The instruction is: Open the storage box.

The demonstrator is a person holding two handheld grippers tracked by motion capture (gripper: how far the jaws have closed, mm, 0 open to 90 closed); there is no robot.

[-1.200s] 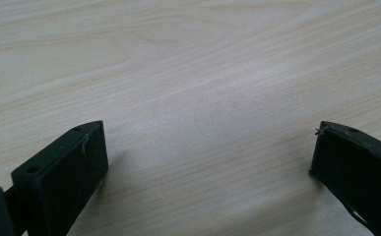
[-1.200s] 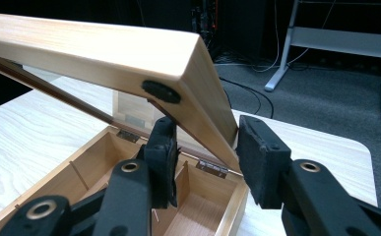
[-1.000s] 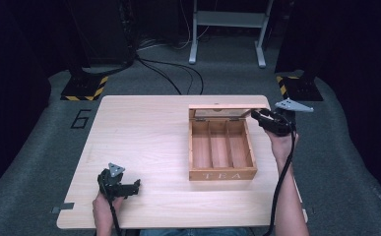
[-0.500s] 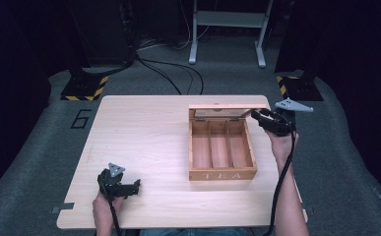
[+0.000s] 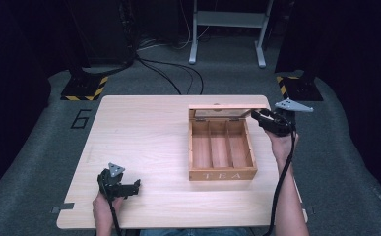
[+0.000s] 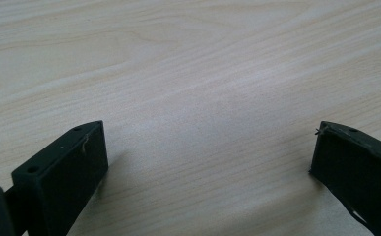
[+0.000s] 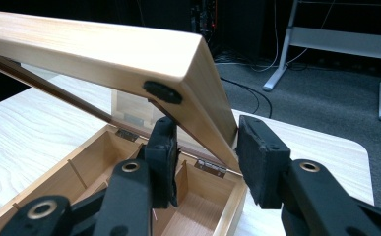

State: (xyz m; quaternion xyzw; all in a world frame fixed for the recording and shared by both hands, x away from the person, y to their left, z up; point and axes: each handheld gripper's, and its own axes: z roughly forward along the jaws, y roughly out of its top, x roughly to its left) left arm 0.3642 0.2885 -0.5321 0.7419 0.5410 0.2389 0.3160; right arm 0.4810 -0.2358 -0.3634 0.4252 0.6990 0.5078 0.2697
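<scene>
Right gripper (image 7: 205, 157) clamps side edge of light wooden hinged lid (image 7: 104, 54), raised over three-compartment wooden tea box (image 5: 221, 150) on pale table (image 5: 143, 132). Left gripper (image 5: 121, 186) rests open, well apart. Risk: thin-edge grip slips, lid slams shut.

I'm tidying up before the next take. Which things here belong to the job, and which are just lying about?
In the job:
- tea box
- its lid, clamped by the right gripper

Lying about:
- left gripper, open, idle on the table
- floor cables
</scene>
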